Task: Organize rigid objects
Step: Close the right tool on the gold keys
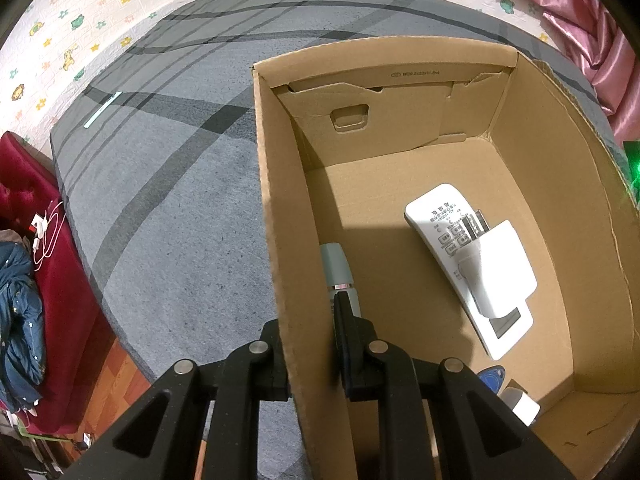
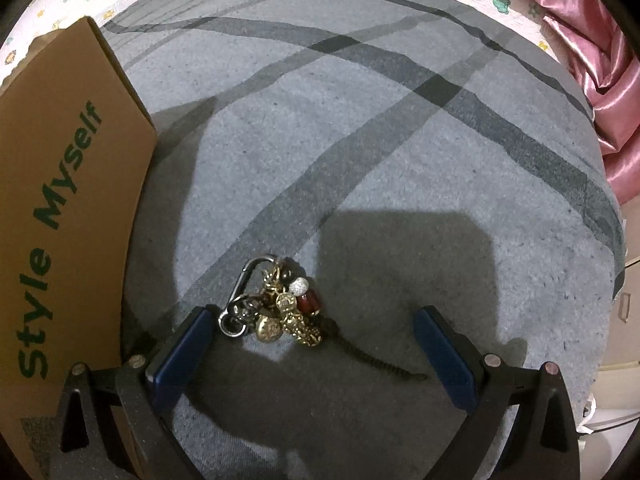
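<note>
Item one: my left gripper [image 1: 310, 312], fingers pinched on the left wall of the cardboard box [image 1: 280, 208], one finger outside the wall and one inside, the cardboard clamped between them

Item two: contents of that box, seen from my left wrist. A pale teal tube [image 1: 338, 268] lies on the floor against the left wall, just beyond my inner finger. A white remote control [image 1: 440, 216] lies to the right with a white plug adapter [image 1: 500, 268] resting across it. At the near edge, partly hidden behind my gripper, a blue round object [image 1: 492, 378] and a small white item [image 1: 520, 404] that I cannot identify

Item three: my right gripper [image 2: 312, 332], jaws spread wide, blue pads facing each other, nothing touching them

Item four: a keychain bundle [image 2: 276, 308], with silver carabiner, brass charms, a white bead, a red bead and a dark braided cord. It lies on the grey striped carpet [image 2: 360, 140] between my right fingers, much nearer the left pad, its ring just beside that pad

Item five: the box's outer wall stands on the left of the keychain, green lettering printed on it
</note>
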Demonstrator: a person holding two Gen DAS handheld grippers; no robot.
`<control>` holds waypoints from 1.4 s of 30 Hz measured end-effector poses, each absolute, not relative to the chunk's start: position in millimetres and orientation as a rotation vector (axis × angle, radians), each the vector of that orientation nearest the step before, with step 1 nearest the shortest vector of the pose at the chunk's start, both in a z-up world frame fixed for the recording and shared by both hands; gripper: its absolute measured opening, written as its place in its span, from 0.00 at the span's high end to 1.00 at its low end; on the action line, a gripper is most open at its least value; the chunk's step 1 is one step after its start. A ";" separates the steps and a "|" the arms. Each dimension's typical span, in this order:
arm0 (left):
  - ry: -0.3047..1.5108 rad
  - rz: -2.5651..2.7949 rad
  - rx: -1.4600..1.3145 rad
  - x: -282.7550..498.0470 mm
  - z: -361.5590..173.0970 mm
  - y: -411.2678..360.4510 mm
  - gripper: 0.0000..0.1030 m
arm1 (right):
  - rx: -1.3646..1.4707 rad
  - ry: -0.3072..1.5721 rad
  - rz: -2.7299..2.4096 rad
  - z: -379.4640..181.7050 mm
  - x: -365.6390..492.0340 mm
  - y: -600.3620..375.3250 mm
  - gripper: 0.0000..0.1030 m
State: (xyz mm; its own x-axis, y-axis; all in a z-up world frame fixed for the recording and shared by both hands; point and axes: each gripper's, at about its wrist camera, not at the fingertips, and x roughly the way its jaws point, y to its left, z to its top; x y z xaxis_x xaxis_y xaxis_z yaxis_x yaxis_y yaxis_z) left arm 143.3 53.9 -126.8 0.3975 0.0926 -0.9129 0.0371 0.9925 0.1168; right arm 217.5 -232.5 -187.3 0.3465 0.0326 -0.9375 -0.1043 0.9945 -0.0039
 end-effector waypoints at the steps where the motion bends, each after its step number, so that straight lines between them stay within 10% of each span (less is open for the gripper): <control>1: 1.162 0.035 0.123 143.0 -126.7 53.6 0.83 | -0.067 1.213 0.088 -187.5 217.5 -233.2 0.00; 8: 1.161 0.037 0.127 142.8 -126.3 52.5 0.83 | -0.071 1.224 0.084 -190.1 220.9 -232.5 0.07; 15: 1.159 0.040 0.131 142.5 -125.7 51.2 0.83 | -0.072 1.210 0.119 -179.2 220.9 -232.1 0.79; 42: 1.158 0.045 0.134 141.9 -123.6 49.4 0.83 | -0.024 1.137 0.095 -122.8 188.5 -241.7 0.86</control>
State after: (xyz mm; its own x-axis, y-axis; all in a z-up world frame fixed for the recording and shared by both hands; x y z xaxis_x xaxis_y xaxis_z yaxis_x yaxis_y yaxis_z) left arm 141.9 49.4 -123.6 0.4014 0.1043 -0.9099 0.0340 0.9911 0.1286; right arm 188.5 -241.7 -122.8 0.4164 0.0629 -0.9070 -0.0877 0.9957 0.0288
